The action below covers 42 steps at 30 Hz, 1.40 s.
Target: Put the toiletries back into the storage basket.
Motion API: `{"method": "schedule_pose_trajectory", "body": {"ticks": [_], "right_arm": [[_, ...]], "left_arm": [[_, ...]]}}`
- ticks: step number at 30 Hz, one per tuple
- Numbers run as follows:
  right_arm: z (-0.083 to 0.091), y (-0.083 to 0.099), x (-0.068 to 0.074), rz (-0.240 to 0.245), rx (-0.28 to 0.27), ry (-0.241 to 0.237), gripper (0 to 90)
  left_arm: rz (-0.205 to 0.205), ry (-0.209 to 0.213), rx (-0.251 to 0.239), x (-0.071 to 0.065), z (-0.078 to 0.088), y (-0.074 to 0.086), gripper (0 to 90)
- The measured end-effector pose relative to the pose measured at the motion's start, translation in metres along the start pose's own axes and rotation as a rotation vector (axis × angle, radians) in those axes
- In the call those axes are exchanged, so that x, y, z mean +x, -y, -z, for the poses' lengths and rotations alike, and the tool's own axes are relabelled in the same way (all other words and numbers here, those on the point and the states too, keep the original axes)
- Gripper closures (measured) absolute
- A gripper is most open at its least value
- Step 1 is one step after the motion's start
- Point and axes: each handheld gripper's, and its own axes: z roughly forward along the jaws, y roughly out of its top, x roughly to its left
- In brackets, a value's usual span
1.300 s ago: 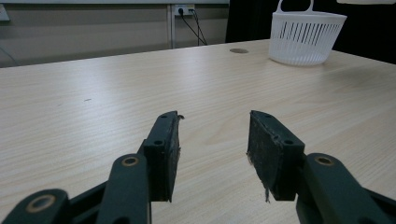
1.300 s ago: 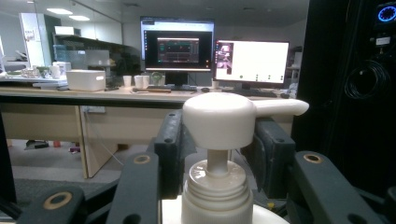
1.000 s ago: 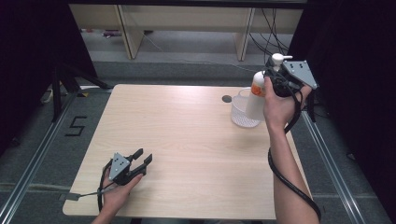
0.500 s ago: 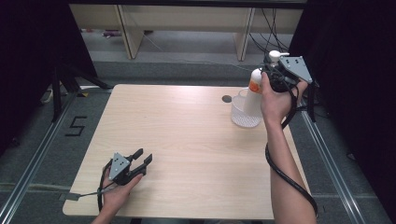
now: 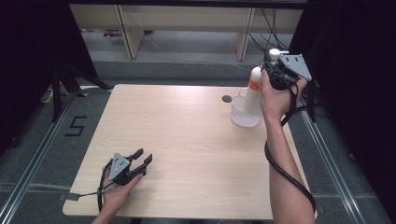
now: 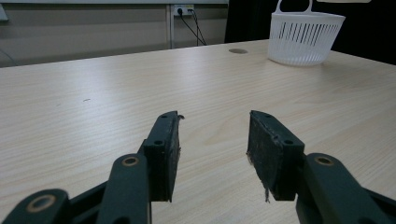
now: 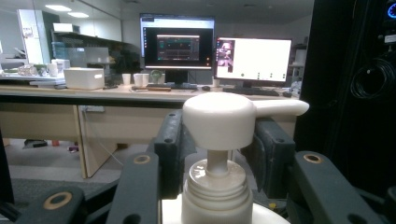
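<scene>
Still risky: pump bottle gripped near its neck by the right gripper, above the white basket at two o'clock.
Could have slipped and tipped the basket; left gripper lay open, empty, at seven o'clock.

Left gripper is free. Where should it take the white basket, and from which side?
Probably the basket's upright loop handle at its far rim, coming from above: the slatted wall flares wide, likely too wide for the left gripper's open jaws. The right gripper holds the pump bottle just above it.

High overhead, both views share basket
</scene>
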Motion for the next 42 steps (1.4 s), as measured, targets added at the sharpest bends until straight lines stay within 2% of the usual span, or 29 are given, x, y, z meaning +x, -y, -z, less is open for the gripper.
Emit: {"method": "schedule_pose_trajectory", "body": {"ticks": [4,5,9,12,24,26,28,34,37,42], "right_arm": [[-0.003,0.002,-0.001,0.006,-0.002,0.003,60.2],[-0.003,0.002,-0.001,0.001,0.002,0.003,60.1],[-0.005,0.002,0.0,-0.006,0.011,0.003,60.1],[-0.007,0.003,-0.001,-0.003,0.009,0.006,60.1],[-0.014,0.004,-0.001,0.007,0.015,0.006,60.1],[-0.015,0.003,0.0,-0.011,0.016,0.01,60.1],[-0.016,0.003,0.0,0.004,0.011,0.007,60.1],[-0.019,0.002,0.001,-0.012,0.018,0.012,60.1],[-0.021,0.002,0.001,0.002,0.015,0.009,60.1],[-0.025,0.003,0.003,-0.002,0.023,0.011,60.1]], "left_arm": [[0.0,0.0,-0.002,0.0,0.0,0.0,52.8],[0.001,-0.011,0.016,-0.001,0.002,0.0,52.8],[-0.001,0.0,-0.001,0.0,0.0,0.0,52.8],[0.0,-0.01,0.015,-0.001,0.002,0.0,52.8],[-0.001,-0.008,0.008,0.0,0.001,0.0,52.8],[0.001,-0.011,0.014,0.0,0.002,0.0,52.8],[0.003,-0.01,0.013,0.0,0.002,0.0,52.8],[0.002,-0.01,0.013,0.0,0.002,0.0,52.8],[0.002,-0.01,0.013,0.0,0.002,0.0,52.8],[0.002,-0.009,0.013,0.0,0.002,0.0,52.8]]}}
